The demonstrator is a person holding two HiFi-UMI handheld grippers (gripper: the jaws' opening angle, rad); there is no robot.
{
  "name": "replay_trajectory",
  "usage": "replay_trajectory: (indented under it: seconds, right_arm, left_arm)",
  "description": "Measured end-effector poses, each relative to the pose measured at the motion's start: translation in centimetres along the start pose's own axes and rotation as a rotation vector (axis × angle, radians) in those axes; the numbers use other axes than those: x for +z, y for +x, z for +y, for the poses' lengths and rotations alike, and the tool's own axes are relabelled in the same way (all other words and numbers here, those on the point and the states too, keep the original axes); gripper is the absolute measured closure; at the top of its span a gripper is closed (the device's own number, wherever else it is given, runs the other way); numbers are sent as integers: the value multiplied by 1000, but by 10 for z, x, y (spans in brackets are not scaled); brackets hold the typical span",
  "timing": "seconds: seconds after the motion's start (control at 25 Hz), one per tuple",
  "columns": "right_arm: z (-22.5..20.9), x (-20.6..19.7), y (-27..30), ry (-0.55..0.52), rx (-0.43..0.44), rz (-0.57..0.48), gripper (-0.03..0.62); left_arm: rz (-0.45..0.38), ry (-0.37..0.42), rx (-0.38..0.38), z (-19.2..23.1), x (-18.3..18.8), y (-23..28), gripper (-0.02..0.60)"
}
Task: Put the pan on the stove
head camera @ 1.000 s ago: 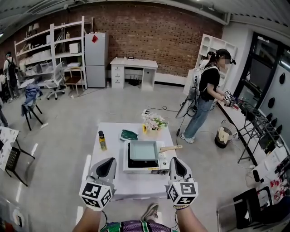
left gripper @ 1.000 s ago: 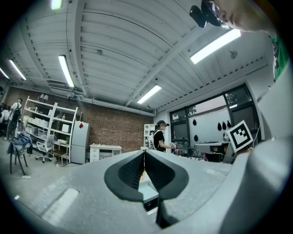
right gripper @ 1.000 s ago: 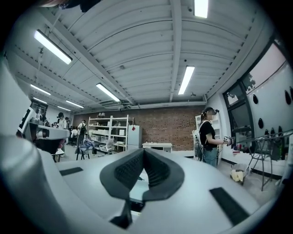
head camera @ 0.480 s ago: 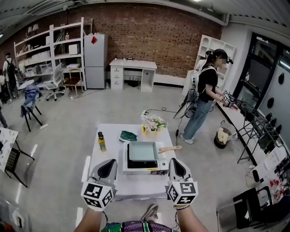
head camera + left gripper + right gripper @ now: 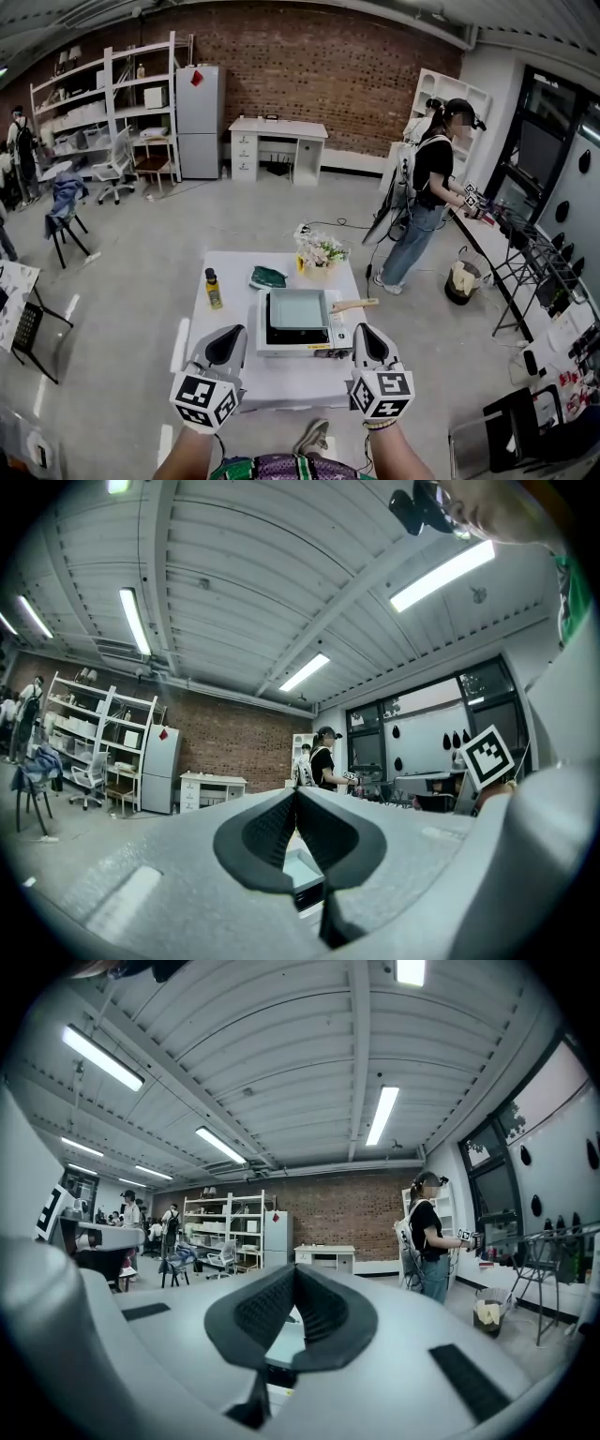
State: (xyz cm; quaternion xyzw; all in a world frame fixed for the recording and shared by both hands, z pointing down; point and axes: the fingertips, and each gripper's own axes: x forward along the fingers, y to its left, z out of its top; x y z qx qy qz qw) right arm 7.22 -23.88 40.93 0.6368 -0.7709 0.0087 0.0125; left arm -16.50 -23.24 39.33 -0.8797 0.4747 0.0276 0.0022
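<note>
A square pan [image 5: 298, 307] with a pale teal inside and a wooden handle [image 5: 354, 305] pointing right sits on top of the white portable stove [image 5: 300, 349] on the white table [image 5: 281, 382]. My left gripper [image 5: 228, 339] hovers at the table's front left, short of the stove, jaws shut and empty. At the front right corner of the stove, my right gripper [image 5: 367, 337] is also shut with nothing in it. Both gripper views look over the closed jaws, left gripper [image 5: 296, 794] and right gripper [image 5: 294, 1274]; a bit of the pan [image 5: 302, 864] shows below them.
An oil bottle [image 5: 214, 289], a green cloth [image 5: 268, 277] and a flower pot [image 5: 320, 253] stand on the table's far half. A person [image 5: 427, 202] stands at a bench on the right. A chair [image 5: 28, 333] is at the left.
Both grippers stay shut and nearly still in front of the stove; the head view has shifted slightly. The pan has not moved.
</note>
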Motion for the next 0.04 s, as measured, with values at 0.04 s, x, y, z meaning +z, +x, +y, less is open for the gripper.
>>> replay_trajectory:
  seconds: [0.04]
  right_arm:
    - [-1, -1, 1, 0, -1, 1, 592]
  left_arm:
    - [-1, 0, -1, 0, 0, 0, 565]
